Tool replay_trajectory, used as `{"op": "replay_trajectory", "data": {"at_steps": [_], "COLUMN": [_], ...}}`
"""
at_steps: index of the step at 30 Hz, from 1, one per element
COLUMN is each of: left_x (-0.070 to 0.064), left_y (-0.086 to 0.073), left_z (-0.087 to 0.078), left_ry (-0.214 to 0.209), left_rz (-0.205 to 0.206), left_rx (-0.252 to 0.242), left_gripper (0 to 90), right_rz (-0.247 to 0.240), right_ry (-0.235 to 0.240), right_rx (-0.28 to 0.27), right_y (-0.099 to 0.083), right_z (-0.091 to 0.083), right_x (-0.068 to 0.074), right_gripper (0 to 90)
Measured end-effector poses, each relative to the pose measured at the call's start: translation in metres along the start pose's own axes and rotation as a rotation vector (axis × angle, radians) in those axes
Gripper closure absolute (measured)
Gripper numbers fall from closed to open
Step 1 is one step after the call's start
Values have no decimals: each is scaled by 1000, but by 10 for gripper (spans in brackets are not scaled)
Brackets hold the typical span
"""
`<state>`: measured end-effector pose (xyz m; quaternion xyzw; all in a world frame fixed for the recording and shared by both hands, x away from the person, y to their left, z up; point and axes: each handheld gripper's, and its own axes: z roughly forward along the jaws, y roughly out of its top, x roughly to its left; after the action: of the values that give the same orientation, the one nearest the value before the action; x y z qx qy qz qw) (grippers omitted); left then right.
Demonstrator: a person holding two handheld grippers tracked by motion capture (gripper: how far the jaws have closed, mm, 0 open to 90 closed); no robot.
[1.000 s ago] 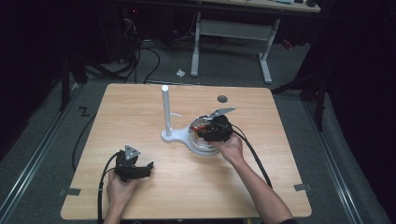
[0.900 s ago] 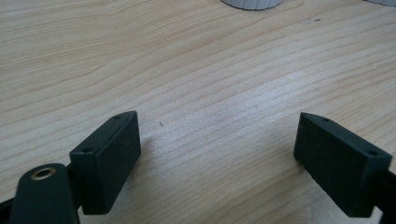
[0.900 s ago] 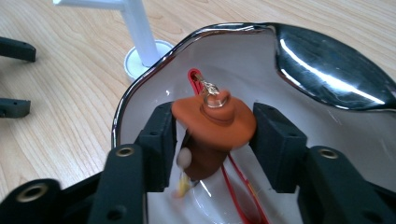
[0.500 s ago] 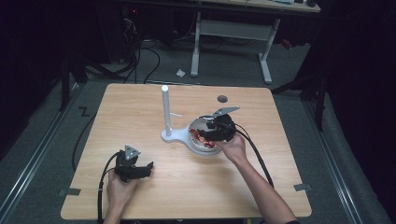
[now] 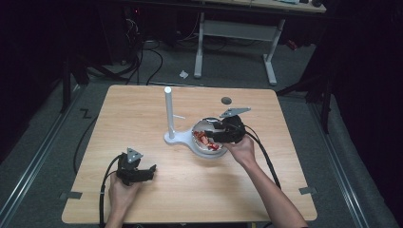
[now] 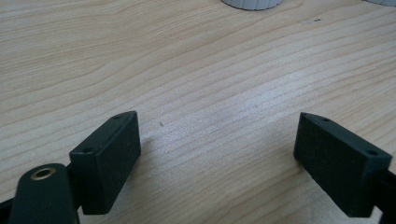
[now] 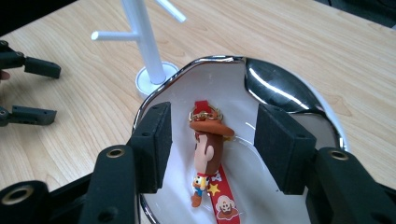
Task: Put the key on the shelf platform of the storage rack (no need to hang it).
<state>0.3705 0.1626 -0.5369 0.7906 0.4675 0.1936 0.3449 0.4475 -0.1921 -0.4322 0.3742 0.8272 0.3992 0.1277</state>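
Observation:
A cowboy figure keychain (image 7: pixel 208 151) with a red strap (image 7: pixel 222 196) lies in a white bowl with a chrome rim (image 7: pixel 285 95). My right gripper (image 7: pixel 212 140) hovers open just above it, one pad on each side of the figure, neither touching it. From the high view the right gripper (image 5: pixel 215 134) sits over the bowl (image 5: pixel 198 127), right of the white peg stand (image 5: pixel 168 111). My left gripper (image 5: pixel 142 173) rests open on the table near the front left; its jaws (image 6: pixel 219 158) stand wide apart over bare wood.
The wooden table (image 5: pixel 142 102) carries the stand's round base (image 7: pixel 152 79) close to the bowl's left side. A dark round spot (image 5: pixel 226 100) lies toward the table's far side. Cables trail from both grippers off the front edge. The left gripper (image 7: pixel 32 88) appears at the right gripper view's far left.
My right gripper has shifted slightly left over the bowl. The left gripper has stayed where it was.

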Motion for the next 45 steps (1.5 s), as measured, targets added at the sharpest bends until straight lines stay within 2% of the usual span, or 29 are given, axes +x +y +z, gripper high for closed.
{"op": "replay_trajectory", "data": {"at_steps": [8,19,27,32,35,45], "left_x": [0,0,0,0,0,0], "left_y": [0,0,0,0,0,0], "left_z": [0,0,0,0,0,0], "left_ry": [0,0,0,0,0,0], "left_rz": [0,0,0,0,0,-1], "left_rx": [0,-1,0,-1,-1,-1], "left_gripper": [150,150,150,150,150,150], "right_rz": [8,27,35,68,82,98], "right_ry": [-2,-34,-46,-53,-67,-102], "right_rx": [-23,-66,-83,-118,-109,-156], "right_y": [1,-1,-7,-14,-20,-26], "right_z": [-10,-36,-54,-61,-65,-92], "right_x": [-4,-13,-19,-23,-27,-34], "right_gripper": [475,475,472,466,462,459]}}
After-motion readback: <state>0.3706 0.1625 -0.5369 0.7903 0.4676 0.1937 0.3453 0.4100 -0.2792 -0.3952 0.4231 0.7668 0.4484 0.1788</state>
